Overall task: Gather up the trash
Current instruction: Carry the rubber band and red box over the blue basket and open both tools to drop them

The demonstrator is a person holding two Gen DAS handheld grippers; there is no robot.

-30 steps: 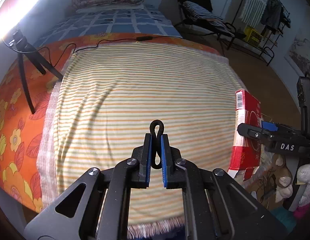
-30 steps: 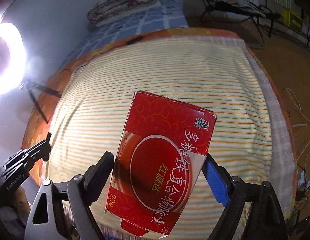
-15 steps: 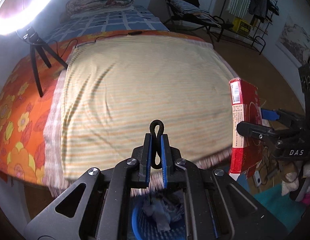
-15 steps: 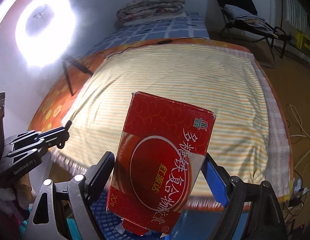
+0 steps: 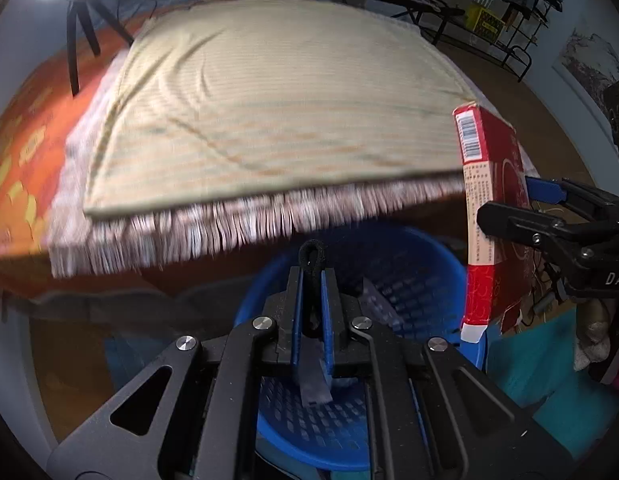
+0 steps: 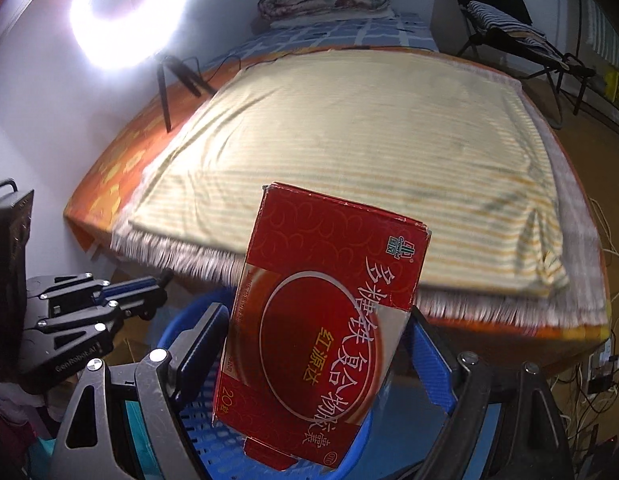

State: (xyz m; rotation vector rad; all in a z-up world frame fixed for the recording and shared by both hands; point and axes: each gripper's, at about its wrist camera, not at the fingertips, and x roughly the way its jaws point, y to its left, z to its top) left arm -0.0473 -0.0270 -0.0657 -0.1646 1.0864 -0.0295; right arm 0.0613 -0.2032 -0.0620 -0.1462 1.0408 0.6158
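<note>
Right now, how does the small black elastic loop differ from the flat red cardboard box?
The black elastic loop is thin and soft, pinched in the shut left gripper; the red cardboard box is wide and rigid, spanning the right gripper. Both hang above the blue plastic basket.

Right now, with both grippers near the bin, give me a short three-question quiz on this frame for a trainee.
1. True or false: the left gripper is shut on a black hair tie.
2. What does the right gripper hold? A) a bottle B) a red carton C) a towel
3. Fill in: below both grippers stands a blue ____ at the foot of the bed.

Key: 1 true. 2 B. 3 basket; something pale and crumpled lies inside it, too hidden to name.
</note>
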